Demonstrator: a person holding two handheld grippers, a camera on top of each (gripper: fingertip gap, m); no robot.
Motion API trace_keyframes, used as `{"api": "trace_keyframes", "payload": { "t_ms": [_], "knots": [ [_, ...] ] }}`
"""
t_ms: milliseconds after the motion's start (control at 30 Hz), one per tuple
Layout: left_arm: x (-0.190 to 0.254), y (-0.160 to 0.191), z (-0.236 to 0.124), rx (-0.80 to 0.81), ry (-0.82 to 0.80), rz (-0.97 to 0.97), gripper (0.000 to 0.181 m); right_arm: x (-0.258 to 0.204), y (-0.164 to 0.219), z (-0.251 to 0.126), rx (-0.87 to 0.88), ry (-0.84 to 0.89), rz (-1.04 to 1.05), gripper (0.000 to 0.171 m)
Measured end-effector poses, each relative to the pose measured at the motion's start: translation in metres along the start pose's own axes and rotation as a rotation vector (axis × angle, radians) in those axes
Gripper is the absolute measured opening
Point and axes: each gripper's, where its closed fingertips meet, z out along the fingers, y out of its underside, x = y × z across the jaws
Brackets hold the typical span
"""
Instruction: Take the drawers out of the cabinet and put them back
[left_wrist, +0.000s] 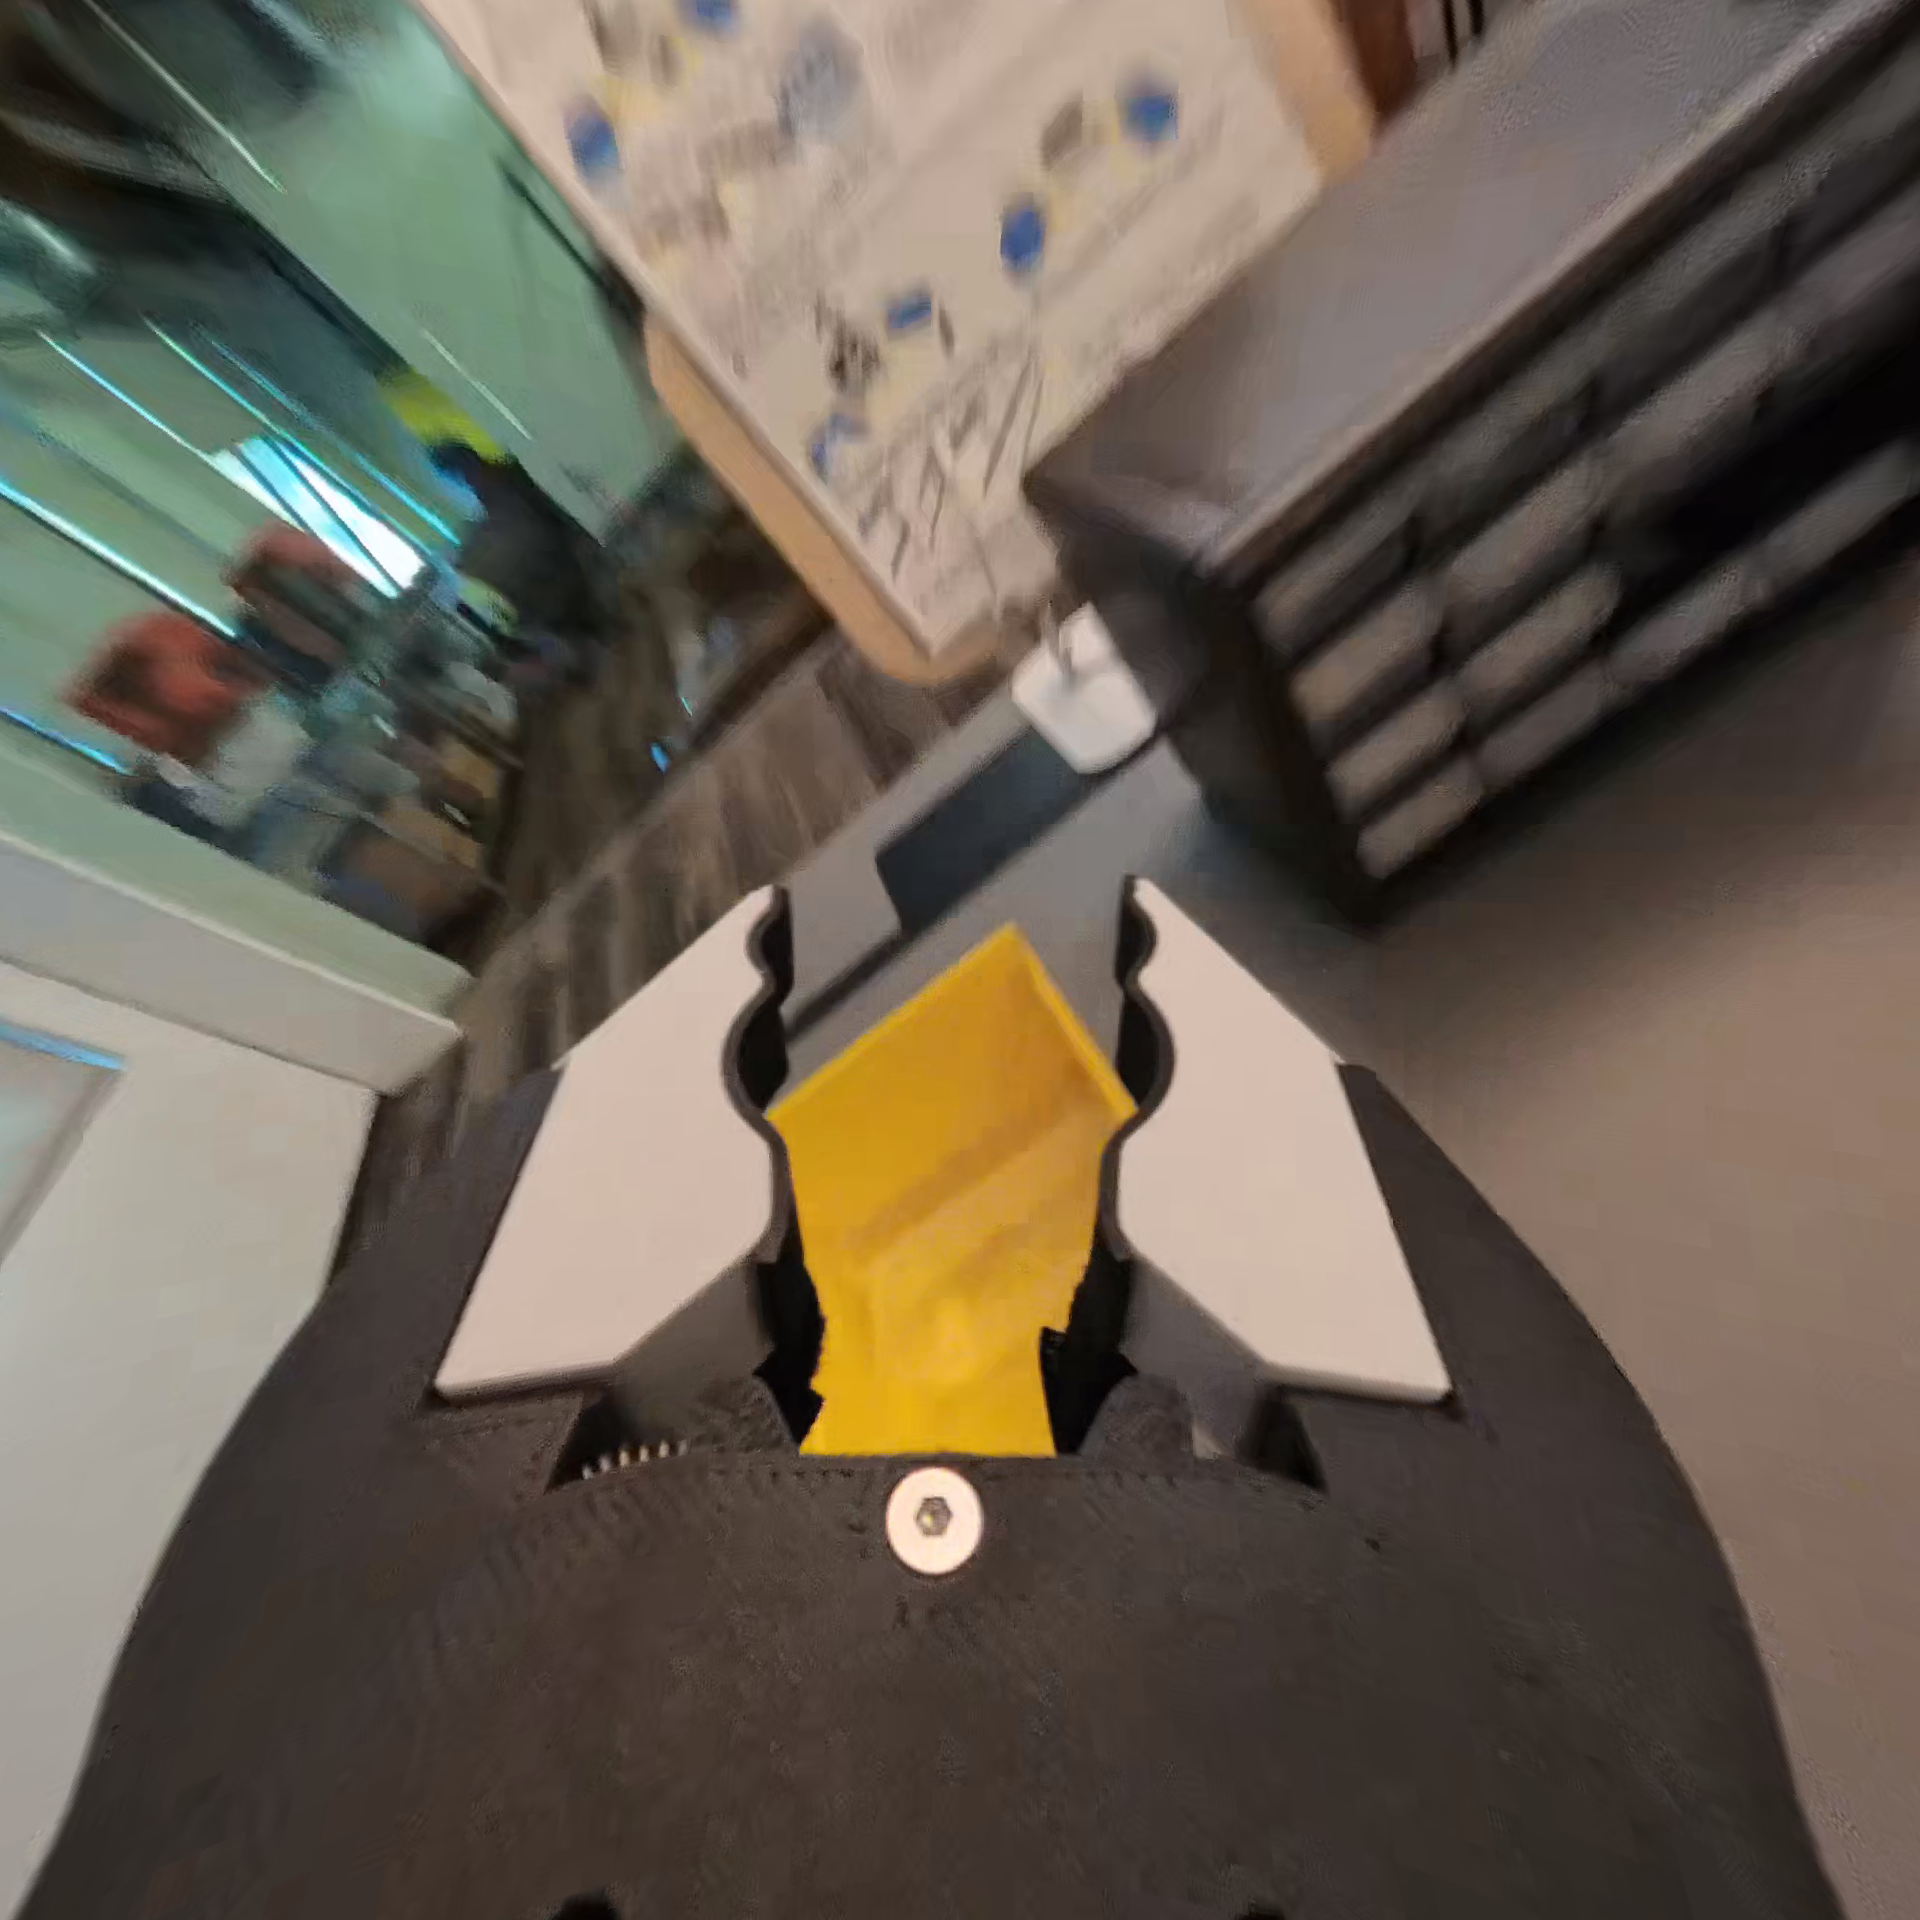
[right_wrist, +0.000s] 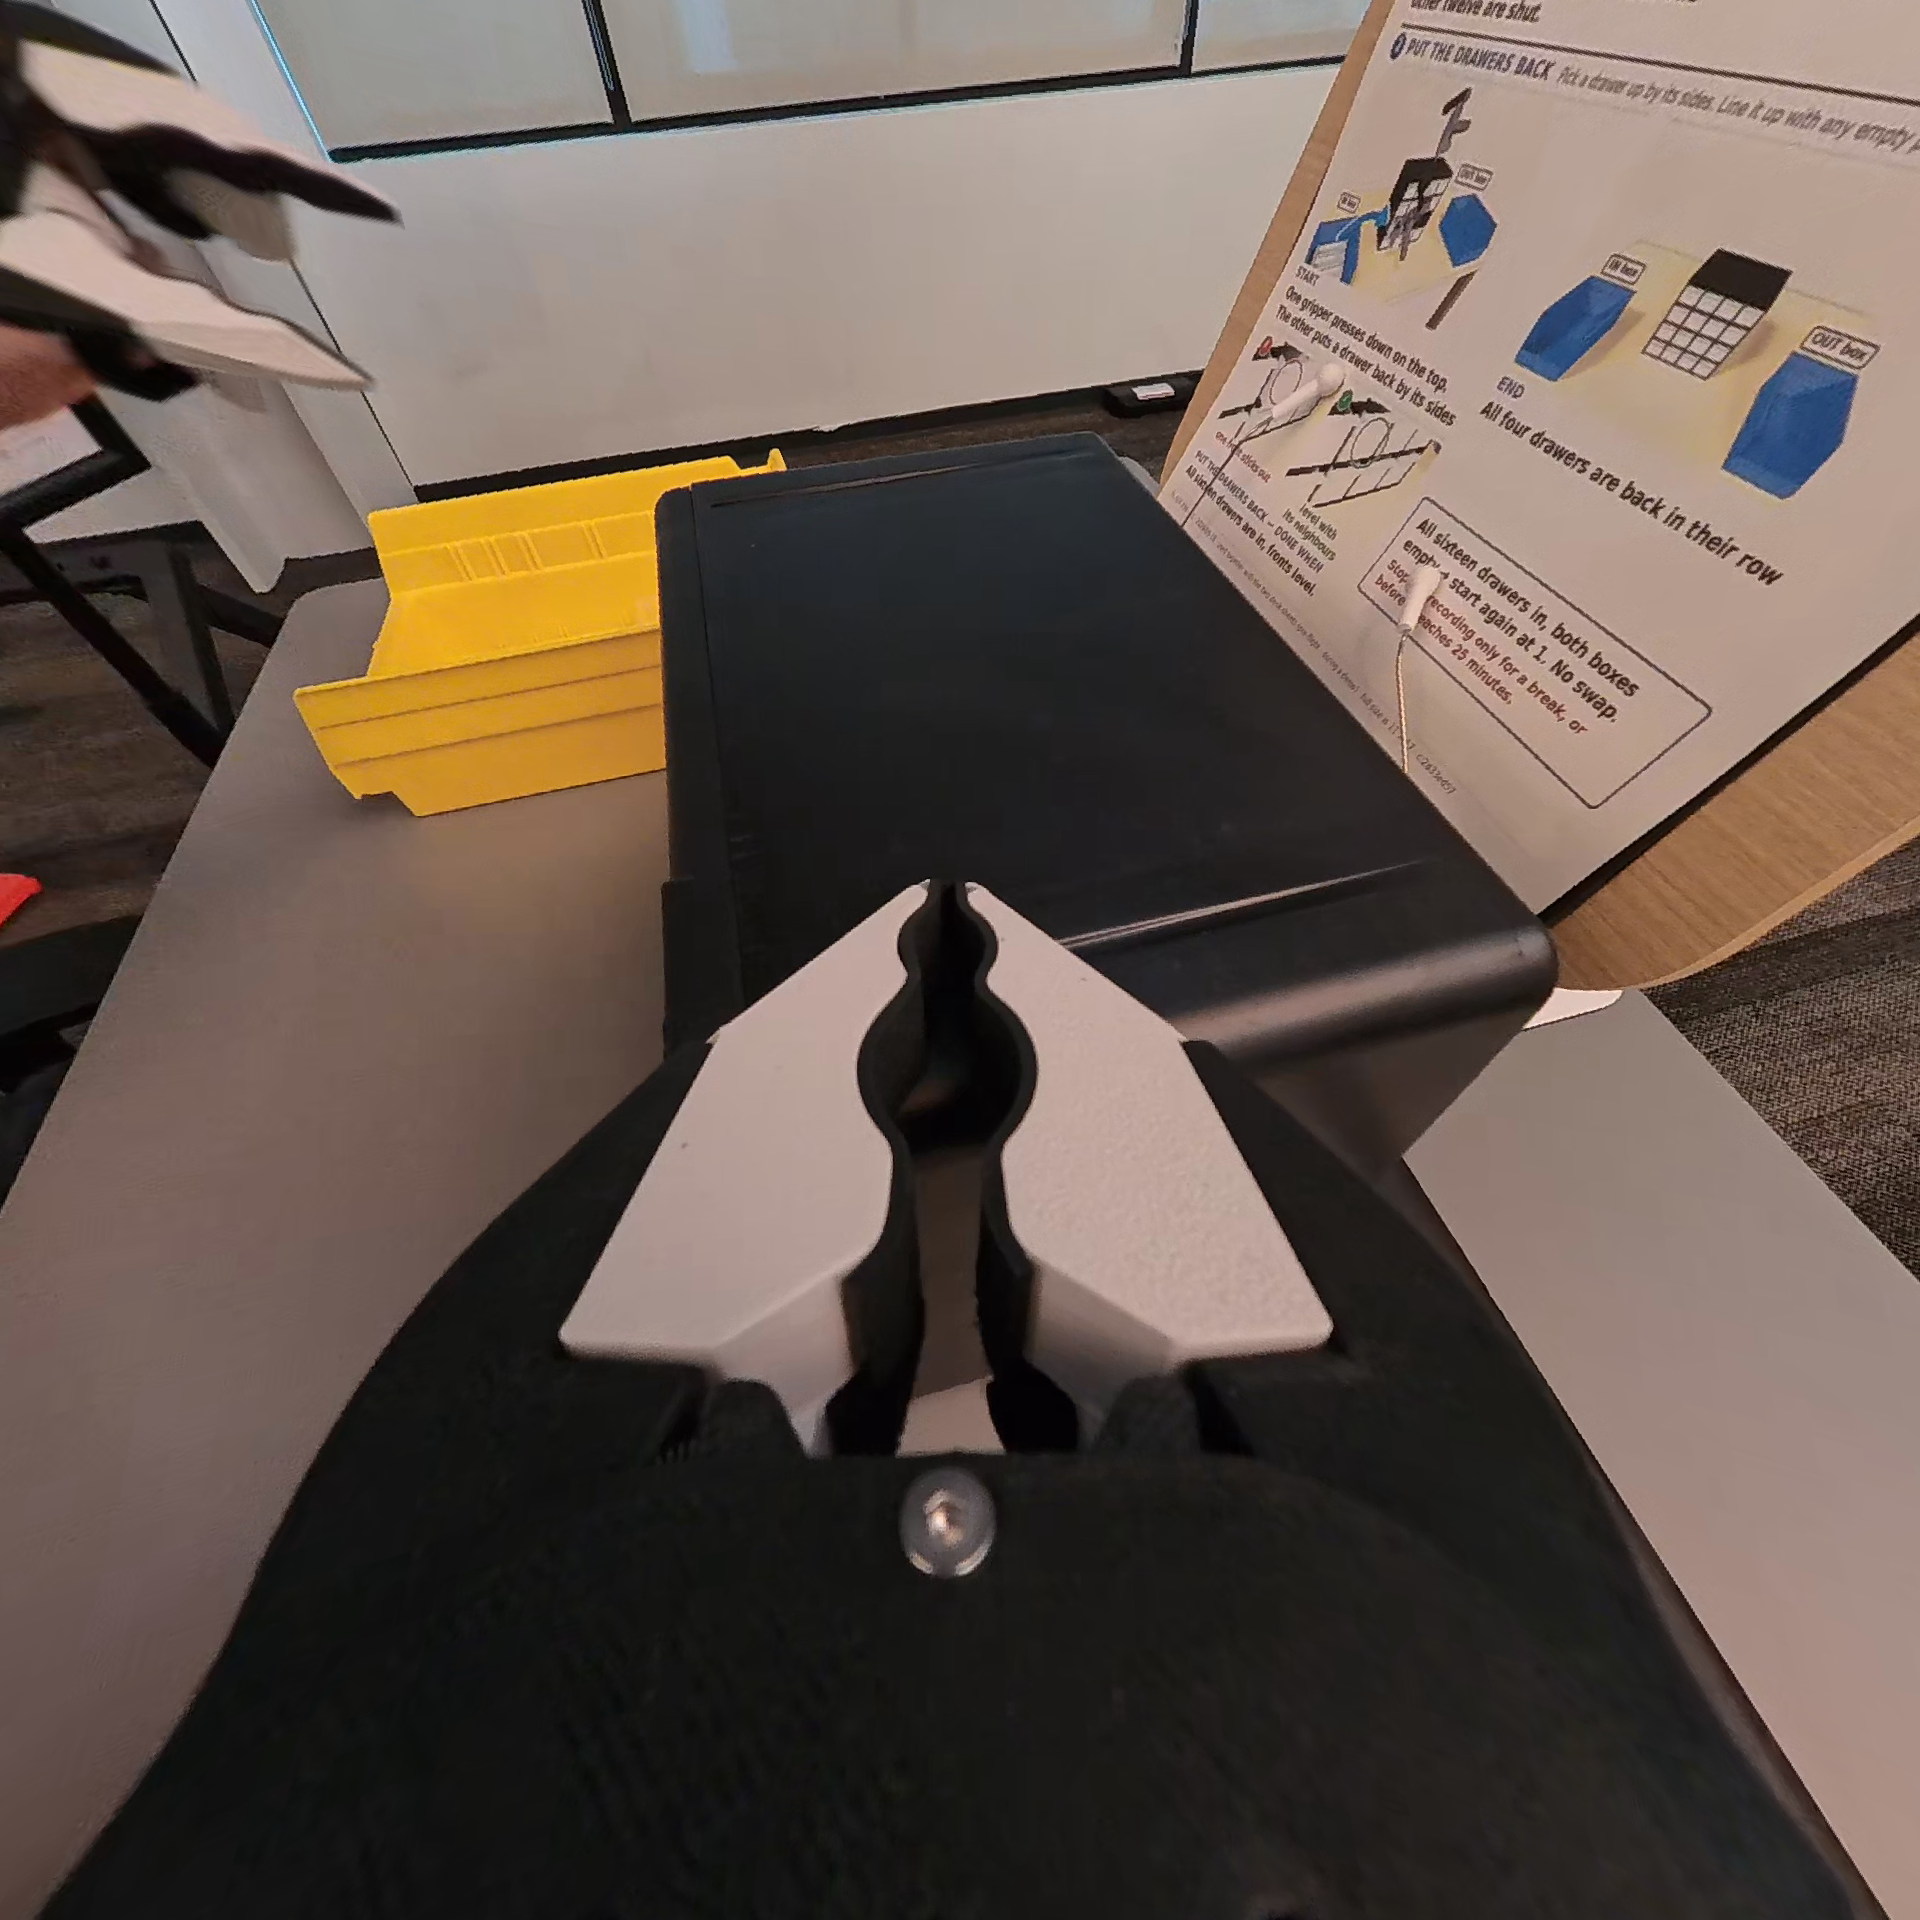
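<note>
Right gripper (right_wrist: 948, 894): jaws closed to a sliver, empty, tips over the near top edge of the black cabinet (right_wrist: 1039, 675).
Left gripper (left_wrist: 956, 914): jaws parted, nothing clamped; yellow bin (left_wrist: 956, 1101) below, between them.
Cabinet: on grey table (right_wrist: 312, 1039), drawer fronts (left_wrist: 1455, 644) all seated.
Beyond: instruction board (right_wrist: 1558, 416) leaning behind the cabinet.

A yellow bin (right_wrist: 499, 665) sits on the grey table (right_wrist: 343, 1039), ahead and to the left of the claw. Ahead and to the right an instruction board (right_wrist: 1621, 343) leans upright, with a thin white cord (right_wrist: 1405, 665) hanging down its face. Farther ahead stands a white wall (right_wrist: 727, 260).
</note>
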Motion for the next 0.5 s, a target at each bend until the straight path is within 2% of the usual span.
{"api": "trace_keyframes", "payload": {
  "t_ms": [67,133,200,367,500],
  "knots": [
    [-0.014,0.060,0.017,-0.214,0.092,-0.047,0.067,0.000,0.000,0.000,0.002,-0.004,0.003,0.000],
    [-0.003,0.118,0.034,-0.399,0.215,-0.143,0.074,0.000,0.000,0.000,0.003,-0.007,0.005,0.000],
    [0.011,0.153,0.052,-0.459,0.281,-0.169,0.080,0.000,0.000,0.000,0.006,-0.010,0.008,0.000],
    [0.032,0.214,0.081,-0.613,0.362,-0.066,0.075,0.000,0.000,0.000,0.018,-0.023,0.026,0.000],
    [0.037,0.229,0.090,-0.664,0.424,-0.113,0.074,0.000,0.000,0.000,0.015,-0.022,0.025,0.000]
  ]
}}
